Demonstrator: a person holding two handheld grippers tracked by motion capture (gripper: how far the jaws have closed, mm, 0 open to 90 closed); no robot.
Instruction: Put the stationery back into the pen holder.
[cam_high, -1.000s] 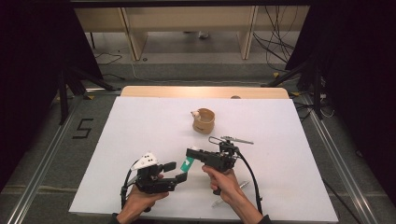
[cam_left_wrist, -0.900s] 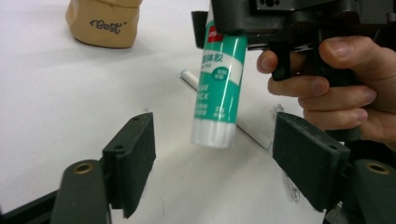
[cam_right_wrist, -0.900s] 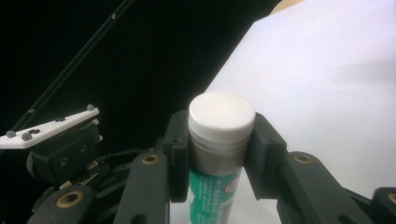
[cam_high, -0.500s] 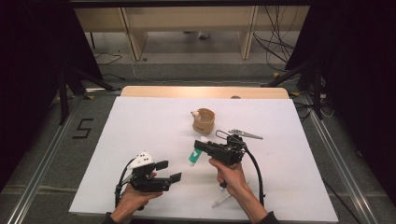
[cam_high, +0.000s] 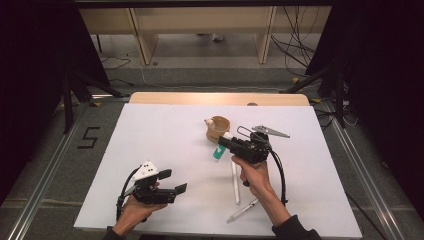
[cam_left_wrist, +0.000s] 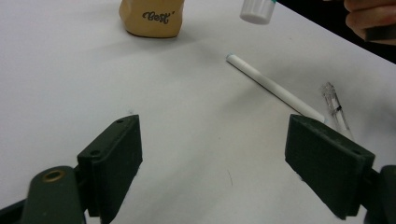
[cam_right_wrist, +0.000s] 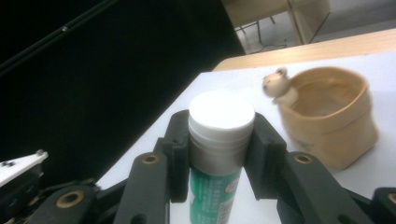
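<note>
A: Why is the table (cam_high: 150, 130) laid out this way?

B: It reads as a tidy-up. The cup (cam_high: 218, 129) stands upright near the far middle, mouth open, likely the place things go. The right gripper (cam_high: 226, 141) holds the glue stick (cam_high: 219, 150) just beside it, on the person's side, clear of the table.

A: So that gripper is clamped?

B: Yes. In the right gripper view both jaws press the tube (cam_right_wrist: 217, 154) below its white cap, cap toward the cup (cam_right_wrist: 327, 121), so it could drop in cap first. The left gripper (cam_high: 170, 182) sits low near the table's front edge, well apart from the cup, jaws spread wide and holding nothing, probably waiting its turn.

A: And the smaller things?

B: A white pen (cam_high: 235, 182) lies flat beside the right hand (cam_high: 252, 175), and a clear pen (cam_high: 242, 210) lies near it toward the front. In the left gripper view the white pen (cam_left_wrist: 273, 86) lies diagonally beyond the jaws.

A: What is hard to make out?

B: The cup's inside is not visible from above, so its contents are unknown. Its lettering is cut off at the frame's top in the left gripper view. The clear pen (cam_left_wrist: 336, 109) is blurred there, and the glue's label is too small to read.
</note>
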